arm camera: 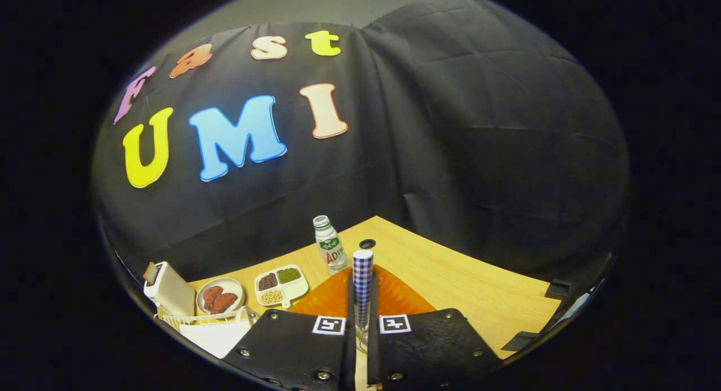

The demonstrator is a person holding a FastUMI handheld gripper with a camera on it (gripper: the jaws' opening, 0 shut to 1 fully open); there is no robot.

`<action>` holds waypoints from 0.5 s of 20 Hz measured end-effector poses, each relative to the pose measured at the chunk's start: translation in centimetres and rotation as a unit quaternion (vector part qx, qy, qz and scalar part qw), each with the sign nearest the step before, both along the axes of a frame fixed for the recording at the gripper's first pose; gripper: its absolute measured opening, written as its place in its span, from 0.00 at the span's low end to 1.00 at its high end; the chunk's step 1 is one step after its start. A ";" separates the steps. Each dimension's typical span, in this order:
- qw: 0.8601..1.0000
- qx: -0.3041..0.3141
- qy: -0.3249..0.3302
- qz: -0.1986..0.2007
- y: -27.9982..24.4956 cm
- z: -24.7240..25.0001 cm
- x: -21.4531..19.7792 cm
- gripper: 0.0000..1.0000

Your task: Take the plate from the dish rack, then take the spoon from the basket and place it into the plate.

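Note:
A spoon with a blue-and-white checked handle stands upright between my fingers, its handle end sticking up past them. My gripper is shut on the spoon's lower part, and a bit of metal shows in the narrow gap. Just ahead of the fingers, under the spoon, an orange plate lies flat on the wooden table. To the left of the fingers I see the rim of a white wire basket.
Beyond the plate stands a small white bottle. Left of it are a white divided dish with beans, a round plate with meat pieces and a white toaster. The table's right part is bare wood, with a small hole near the back.

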State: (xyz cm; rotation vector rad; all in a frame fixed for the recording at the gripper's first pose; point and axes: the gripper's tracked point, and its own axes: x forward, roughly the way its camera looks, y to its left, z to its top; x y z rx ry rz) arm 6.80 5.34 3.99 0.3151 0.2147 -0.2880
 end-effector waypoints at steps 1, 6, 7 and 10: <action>1.000 -0.004 -0.004 0.007 0.8 0.4 -1.1 0.08; 0.997 -0.036 -0.004 0.068 6.4 0.9 -6.5 0.08; 0.996 -0.035 -0.001 0.085 8.1 0.5 -7.6 0.08; 0.990 -0.026 0.018 0.138 12.4 -1.8 -10.4 0.08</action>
